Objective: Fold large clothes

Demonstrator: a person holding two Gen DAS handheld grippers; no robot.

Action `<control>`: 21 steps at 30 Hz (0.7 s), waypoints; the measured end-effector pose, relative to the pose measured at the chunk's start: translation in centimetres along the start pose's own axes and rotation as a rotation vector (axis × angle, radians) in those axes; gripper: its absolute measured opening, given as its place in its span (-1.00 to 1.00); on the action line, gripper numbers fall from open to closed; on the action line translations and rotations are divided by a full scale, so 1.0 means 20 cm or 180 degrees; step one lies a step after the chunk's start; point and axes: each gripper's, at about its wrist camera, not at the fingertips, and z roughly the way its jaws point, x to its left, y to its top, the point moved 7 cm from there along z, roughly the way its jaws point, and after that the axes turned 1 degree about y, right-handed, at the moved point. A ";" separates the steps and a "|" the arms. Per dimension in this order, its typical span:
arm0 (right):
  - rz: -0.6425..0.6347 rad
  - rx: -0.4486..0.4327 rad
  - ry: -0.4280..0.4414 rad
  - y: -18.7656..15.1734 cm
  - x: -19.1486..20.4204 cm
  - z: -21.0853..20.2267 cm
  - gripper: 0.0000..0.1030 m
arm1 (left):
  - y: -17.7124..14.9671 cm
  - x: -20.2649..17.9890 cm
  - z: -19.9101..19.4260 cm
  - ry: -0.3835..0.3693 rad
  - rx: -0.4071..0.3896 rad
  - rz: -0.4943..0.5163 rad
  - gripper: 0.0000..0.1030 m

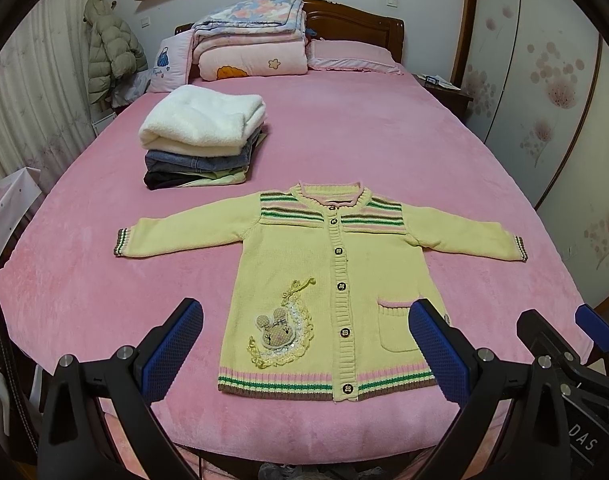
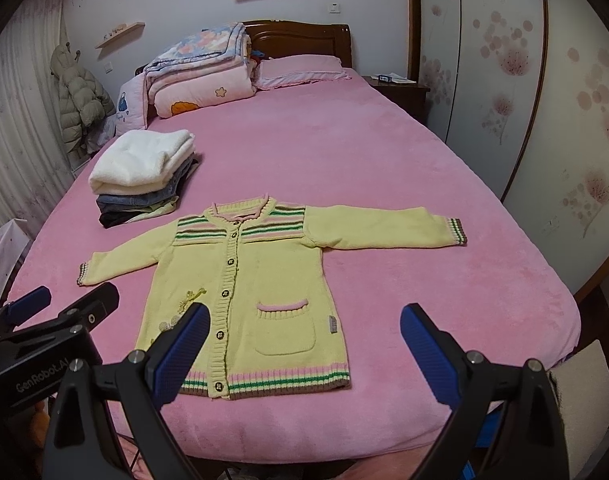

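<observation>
Left wrist view: cardigan (image 1: 328,292) lay flat, buttoned, sleeves spread, near the foot edge of the bed (image 1: 384,140). Your left gripper (image 1: 304,352) and right gripper (image 2: 304,352) hovered wide open, holding nothing. Risk: knit bunching or dragging if you pinch one layer. Folded stack (image 1: 202,136) sat beyond; no containers.

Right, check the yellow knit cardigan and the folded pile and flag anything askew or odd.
Nothing stands out. The yellow knit buttoned cardigan lies flat and face up on the pink fleece bedspread, both sleeves spread. The stack of folded clothes sits tidy. Left gripper and right gripper are open, holding nothing.
</observation>
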 end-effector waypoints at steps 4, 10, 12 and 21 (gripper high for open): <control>0.0005 -0.0003 0.0024 0.00 0.00 0.00 0.88 | 0.00 0.00 0.00 0.0000 -0.0004 0.0006 0.98; -0.0010 -0.0015 0.0037 0.00 0.01 -0.01 0.88 | 0.00 0.00 0.00 0.0008 -0.0004 0.0010 0.98; -0.0016 -0.0025 0.0041 0.00 0.01 -0.01 0.88 | 0.00 0.00 0.00 0.0009 -0.0003 0.0008 0.98; 0.0014 -0.0016 0.0050 -0.01 0.01 -0.01 0.88 | 0.00 -0.01 -0.01 0.0019 -0.0022 0.0034 0.98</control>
